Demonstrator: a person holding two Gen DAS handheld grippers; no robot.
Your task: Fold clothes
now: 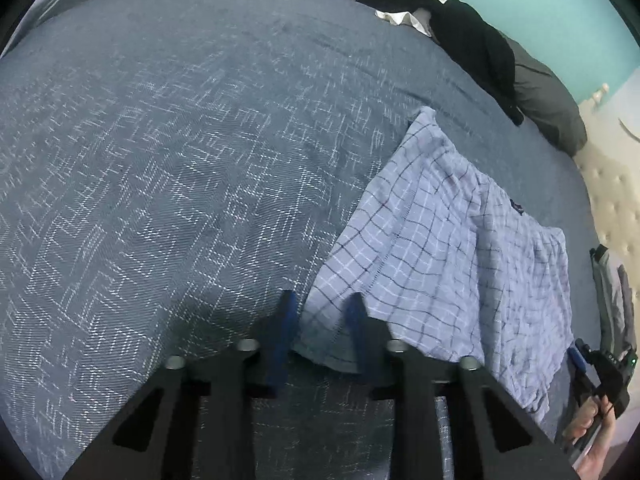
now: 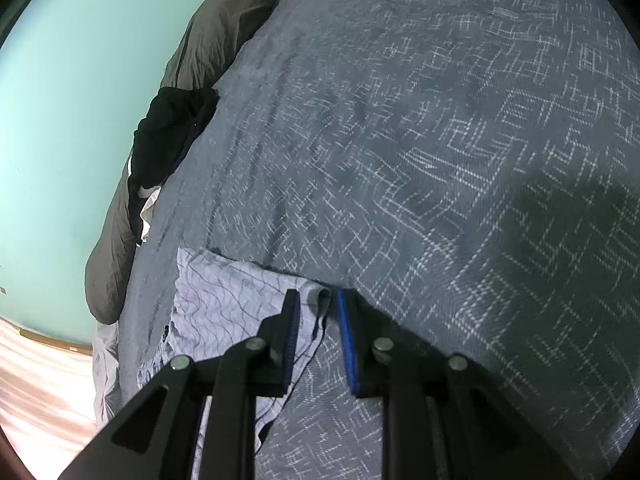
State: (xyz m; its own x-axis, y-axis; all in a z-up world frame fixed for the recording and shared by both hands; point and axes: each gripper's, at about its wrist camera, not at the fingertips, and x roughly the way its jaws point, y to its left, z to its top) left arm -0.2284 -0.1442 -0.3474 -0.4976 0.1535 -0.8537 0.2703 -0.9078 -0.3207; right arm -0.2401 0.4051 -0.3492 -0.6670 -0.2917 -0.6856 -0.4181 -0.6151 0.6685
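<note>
Left wrist view: shows checked garment (image 1: 440,248) spread on patterned bedspread (image 1: 180,160), right of centre and running to lower right. Finds left gripper (image 1: 321,297) at lower centre, straddling the garment's near corner. Jaws narrowly parted, cloth between them, no firm pinch evident on either pad. Also catches a hand (image 1: 588,420) at the lower right edge, holding the other tool.

Right wrist view: places right gripper (image 2: 318,294) at lower centre, over a hemmed corner of the same garment, which sits lower left of centre in that frame. Jaws likewise slightly apart, rolled hem lying between the pads, not pressed.

Judged step: securing two corners ahead of a fold; fold itself not yet begun.

Recommended handling:
- Push each tool further onto the cloth, so as to bite past the hem rather than on its lip.
- Close fully and confirm all layers caught before any lift.
- Raise both corners together and level, keeping the edge between them taut.
- Lay over squarely, matching edges.
- Keep clear of black clothing (image 1: 472,36) at upper right.

Likely fault: thin cloth slipping from a shallow bite.
</note>
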